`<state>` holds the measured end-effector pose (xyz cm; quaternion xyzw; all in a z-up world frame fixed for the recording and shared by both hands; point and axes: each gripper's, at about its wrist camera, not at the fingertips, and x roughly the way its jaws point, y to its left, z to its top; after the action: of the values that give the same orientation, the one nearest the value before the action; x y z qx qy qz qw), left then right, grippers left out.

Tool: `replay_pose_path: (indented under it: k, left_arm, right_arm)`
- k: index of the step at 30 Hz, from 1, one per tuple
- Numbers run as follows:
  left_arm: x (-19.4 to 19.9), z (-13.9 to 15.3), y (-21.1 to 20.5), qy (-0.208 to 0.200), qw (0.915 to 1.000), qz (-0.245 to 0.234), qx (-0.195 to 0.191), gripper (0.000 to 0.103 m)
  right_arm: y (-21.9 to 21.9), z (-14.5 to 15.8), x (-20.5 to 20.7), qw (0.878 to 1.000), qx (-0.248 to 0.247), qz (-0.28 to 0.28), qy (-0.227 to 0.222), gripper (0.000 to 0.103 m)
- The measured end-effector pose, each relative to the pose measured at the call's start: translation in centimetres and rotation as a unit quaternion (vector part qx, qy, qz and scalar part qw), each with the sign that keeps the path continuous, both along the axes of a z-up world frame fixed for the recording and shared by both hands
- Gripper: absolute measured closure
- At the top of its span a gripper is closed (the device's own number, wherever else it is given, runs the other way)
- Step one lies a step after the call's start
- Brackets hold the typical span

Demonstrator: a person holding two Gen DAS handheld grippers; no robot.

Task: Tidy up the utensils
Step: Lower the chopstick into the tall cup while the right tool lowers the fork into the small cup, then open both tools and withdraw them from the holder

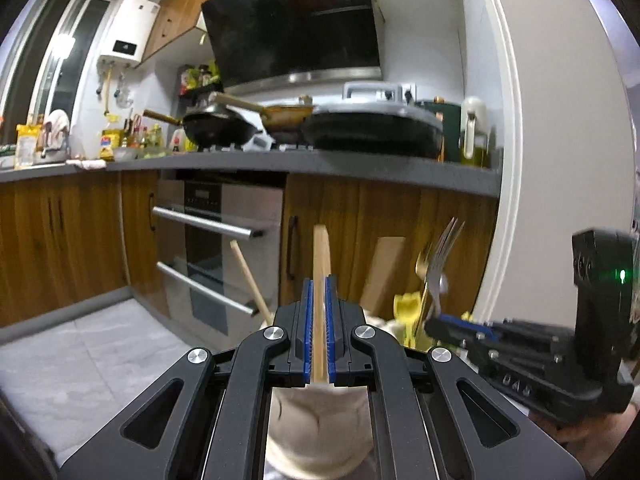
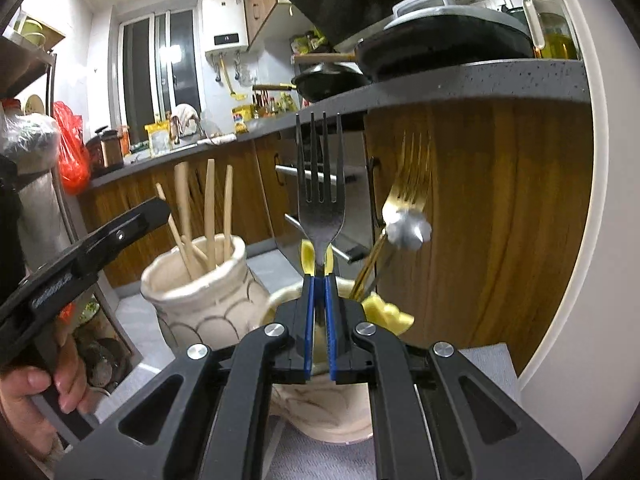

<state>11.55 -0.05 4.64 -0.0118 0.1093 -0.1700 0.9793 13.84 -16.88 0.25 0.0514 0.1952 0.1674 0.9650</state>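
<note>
A dark steel fork point(image 2: 321, 184) is standing upright, tines up, its neck pinched between the blue pads of the right tongs point(image 2: 319, 320), which are closed tight on it. It is hanging directly over a cream ceramic mug point(image 2: 320, 412) that is already holding a gold fork point(image 2: 412, 188), a utensil with a silver flower-shaped end point(image 2: 410, 230), and something yellow point(image 2: 386, 312).

Just to the left of that mug, a cream ceramic jar point(image 2: 204, 300) with a scalloped pattern is holding several wooden utensils point(image 2: 208, 216). The left tongs point(image 1: 319, 320) are closed on a thin wooden utensil point(image 1: 321, 280), seen edge-on and upright above the jar point(image 1: 320, 432).

Judging by this, the sorting is well along: wood is going in the jar, metal in the mug, and both held pieces appear to be left to lower in. No loose utensils are showing elsewhere.

Both vessels are sitting on a grey cloth point(image 2: 492, 364) covering the desk. Beyond are wooden kitchen cabinets point(image 1: 60, 236), an oven point(image 1: 216, 248) and a counter carrying pans point(image 1: 372, 128).
</note>
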Motion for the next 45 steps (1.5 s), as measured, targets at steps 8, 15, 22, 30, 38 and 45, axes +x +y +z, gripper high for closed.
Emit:
replay_pose_path:
  k: [8,15,22,30,38,45]
  left_arm:
    - [-1.0,-0.9,0.5,0.026,0.9996,-0.001,0.009,0.096]
    - [-3.7,-1.5,1.2,0.042,0.9989,-0.007,0.017,0.096]
    - [-6.5,-4.4,1.0,0.072,0.9963,0.002,0.048,0.074]
    - [-8.9,-6.1,0.7,0.064,0.9960,0.015,0.060,0.036]
    - [-10.3,-6.1,1.4,0.045,0.9964,0.039,0.061,0.015]
    - [-11.1,-5.9,2.3,0.030,0.9971,0.054,0.044,0.008]
  right_arm:
    - [0.3,-0.4,-0.2,1.000,-0.010,-0.006,0.012,0.094]
    - [-0.7,0.2,-3.9,1.000,-0.024,-0.017,-0.010,0.086]
    - [-0.9,-1.2,-7.6,0.998,-0.059,-0.006,-0.006,0.073]
    - [-1.0,-1.6,-9.5,0.997,-0.074,0.000,-0.026,0.029]
    - [-1.7,-2.3,-10.4,0.996,-0.077,-0.014,-0.033,0.013]
    - [-2.6,-2.7,-11.2,0.996,-0.064,-0.028,-0.054,0.006]
